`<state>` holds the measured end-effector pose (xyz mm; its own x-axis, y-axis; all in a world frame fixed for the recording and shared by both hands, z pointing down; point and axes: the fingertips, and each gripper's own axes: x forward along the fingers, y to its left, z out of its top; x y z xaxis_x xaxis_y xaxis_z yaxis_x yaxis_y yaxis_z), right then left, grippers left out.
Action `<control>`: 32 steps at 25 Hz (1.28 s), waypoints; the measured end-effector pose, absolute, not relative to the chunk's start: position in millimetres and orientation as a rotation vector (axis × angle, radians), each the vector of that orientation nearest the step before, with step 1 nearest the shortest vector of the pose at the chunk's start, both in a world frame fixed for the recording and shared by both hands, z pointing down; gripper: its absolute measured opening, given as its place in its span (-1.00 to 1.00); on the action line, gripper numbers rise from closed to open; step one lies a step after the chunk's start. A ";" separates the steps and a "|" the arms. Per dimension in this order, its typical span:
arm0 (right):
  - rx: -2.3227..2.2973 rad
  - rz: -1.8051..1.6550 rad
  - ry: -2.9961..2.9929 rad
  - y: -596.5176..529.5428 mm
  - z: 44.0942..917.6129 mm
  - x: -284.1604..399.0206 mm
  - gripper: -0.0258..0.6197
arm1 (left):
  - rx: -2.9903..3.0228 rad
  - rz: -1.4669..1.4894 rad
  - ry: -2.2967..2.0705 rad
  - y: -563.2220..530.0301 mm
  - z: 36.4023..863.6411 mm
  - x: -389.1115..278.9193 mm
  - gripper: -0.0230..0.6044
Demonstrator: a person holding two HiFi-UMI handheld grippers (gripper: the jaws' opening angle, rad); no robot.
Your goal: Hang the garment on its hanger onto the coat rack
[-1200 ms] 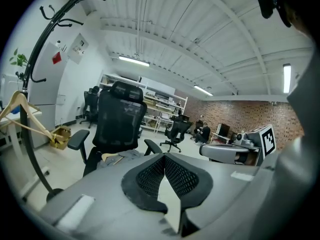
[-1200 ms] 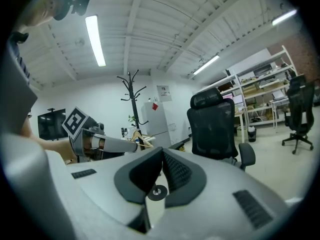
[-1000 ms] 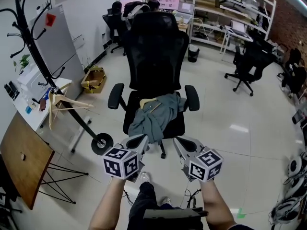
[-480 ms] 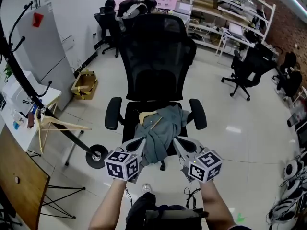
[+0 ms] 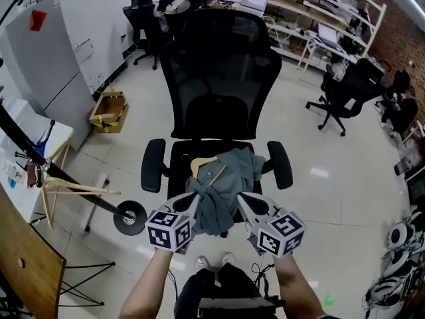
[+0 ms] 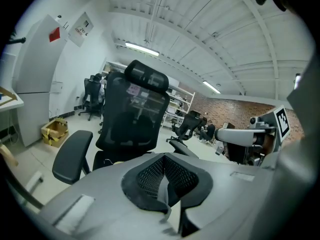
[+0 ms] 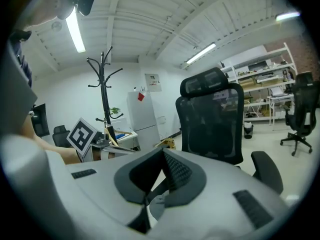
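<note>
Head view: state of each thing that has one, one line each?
garment: crumpled on the chair seat, not hung
wooden hanger: in the garment, lying on the seat
left tongs: shut, empty
right tongs: shut, empty
coat rack: no garment on it; a bare hanger hangs there
cardboard box: open

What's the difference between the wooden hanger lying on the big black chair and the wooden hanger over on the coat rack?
The seat hanger lies flat on the chair, while the rack hanger hangs on the coat rack. The seat hanger is mostly covered by the grey-green garment; the rack hanger is bare, its whole triangle showing. Both are pale wood.
</note>
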<state>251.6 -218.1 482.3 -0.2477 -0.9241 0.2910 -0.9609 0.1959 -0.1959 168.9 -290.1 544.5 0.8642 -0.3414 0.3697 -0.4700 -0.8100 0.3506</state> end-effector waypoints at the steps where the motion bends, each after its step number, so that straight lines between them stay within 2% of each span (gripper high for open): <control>1: 1.846 0.534 -2.347 -222.9 487.6 252.6 -0.92 | 2.593 0.427 -0.599 -294.1 553.8 171.1 -0.93; 8: 1.740 0.629 -2.379 -259.1 530.5 251.6 -0.92 | 2.550 0.629 -0.635 -329.3 631.6 192.6 -0.91; 12: 1.709 0.684 -2.379 -273.1 558.4 262.2 -0.92 | 2.488 0.705 -0.657 -355.4 686.2 208.7 -0.79; 15: 1.692 0.759 -2.402 -280.0 579.3 266.0 -0.92 | 2.442 0.729 -0.698 -380.2 731.4 216.6 -0.31; 19: 1.667 0.836 -2.394 -289.1 611.9 272.6 -0.92 | 2.358 0.817 -0.764 -416.4 795.5 224.6 -0.15; 26: 1.668 0.935 -2.339 -295.0 656.9 296.5 -0.92 | 2.200 1.011 -0.768 -432.5 880.7 230.0 -0.19; 32: 1.705 0.992 -2.299 -287.7 670.2 314.0 -0.92 | 2.205 1.038 -0.832 -442.2 898.5 228.7 -0.29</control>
<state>314.0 -287.7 670.2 -0.3620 -0.8149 0.4526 -0.8885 0.1547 -0.4321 228.7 -442.2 898.5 0.5081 -0.2940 0.8095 -0.7262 -0.6516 0.2192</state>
